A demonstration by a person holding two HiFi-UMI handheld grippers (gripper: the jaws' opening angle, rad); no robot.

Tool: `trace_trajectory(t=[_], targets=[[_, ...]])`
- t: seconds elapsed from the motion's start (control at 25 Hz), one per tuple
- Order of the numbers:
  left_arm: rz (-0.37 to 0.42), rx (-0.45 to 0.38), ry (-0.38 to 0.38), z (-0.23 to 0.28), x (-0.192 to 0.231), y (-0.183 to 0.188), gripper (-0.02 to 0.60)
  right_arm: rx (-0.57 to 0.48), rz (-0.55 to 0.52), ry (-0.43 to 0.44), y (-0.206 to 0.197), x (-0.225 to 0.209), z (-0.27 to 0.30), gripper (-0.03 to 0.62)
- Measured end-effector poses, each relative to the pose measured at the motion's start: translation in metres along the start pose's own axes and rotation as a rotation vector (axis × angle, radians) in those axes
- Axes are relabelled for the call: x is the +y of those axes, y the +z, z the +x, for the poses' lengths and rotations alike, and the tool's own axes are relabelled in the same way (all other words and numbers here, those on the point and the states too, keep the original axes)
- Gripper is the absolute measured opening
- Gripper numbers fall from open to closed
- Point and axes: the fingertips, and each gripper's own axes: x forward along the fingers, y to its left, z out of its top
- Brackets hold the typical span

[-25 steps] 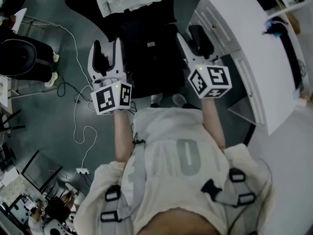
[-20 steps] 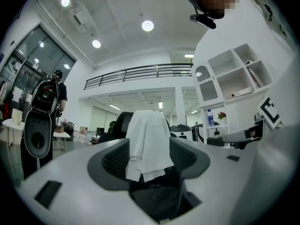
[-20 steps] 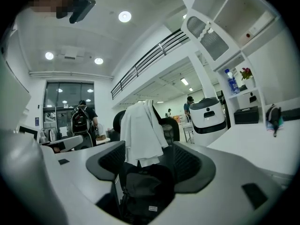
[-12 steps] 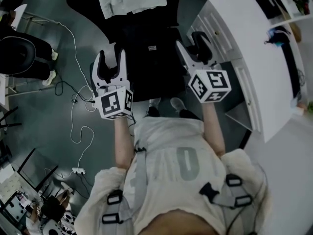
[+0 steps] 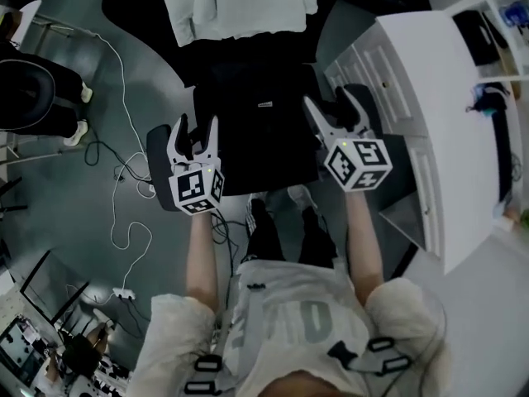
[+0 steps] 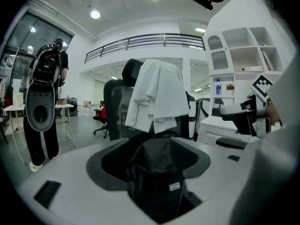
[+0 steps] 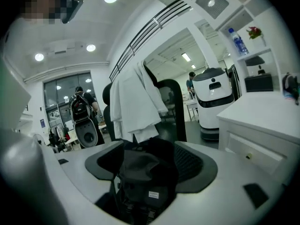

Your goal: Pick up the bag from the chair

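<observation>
A black bag (image 5: 260,114) with a small white label sits on the seat of a black office chair (image 5: 285,168). My left gripper (image 5: 196,128) hovers at the bag's left side and my right gripper (image 5: 332,110) at its right; both are open and hold nothing. Their jaws have just been opening a little wider. In the left gripper view the bag (image 6: 157,172) shows ahead between the spread jaws of the left gripper (image 6: 157,161), apart from them. The right gripper view shows the bag (image 7: 140,177) the same way, ahead of the right gripper (image 7: 150,170).
A white cloth (image 5: 240,2) hangs over the chair's back. A white desk (image 5: 430,98) with drawers stands close on the right. Cables (image 5: 124,164) trail over the floor at left, near a person in black (image 5: 33,98). A white robot (image 7: 213,102) stands beyond the desk.
Both grippers have sunk toward the chair seat and now flank the bag. The chair and white cloth sit lower and nearer in the head view.
</observation>
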Motion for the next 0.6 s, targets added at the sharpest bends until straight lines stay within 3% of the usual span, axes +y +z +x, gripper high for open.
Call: trace_trajectory(t=[0.16, 0.32, 0.6], targets=[[-0.08, 0.112, -0.017, 0.048, 0.022, -0.078, 0.262, 0.095, -0.03, -0.019, -0.06, -0.026, 0.042, 0.307], [-0.061, 0.186, 0.011, 0.086, 0.038, -0.147, 0.265, 0.185, -0.034, -0.018, -0.125, -0.051, 0.08, 0.318], [-0.099, 0.31, 0.016, 0.118, 0.049, -0.247, 0.296, 0.359, 0.094, -0.033, -0.241, -0.093, 0.136, 0.351]])
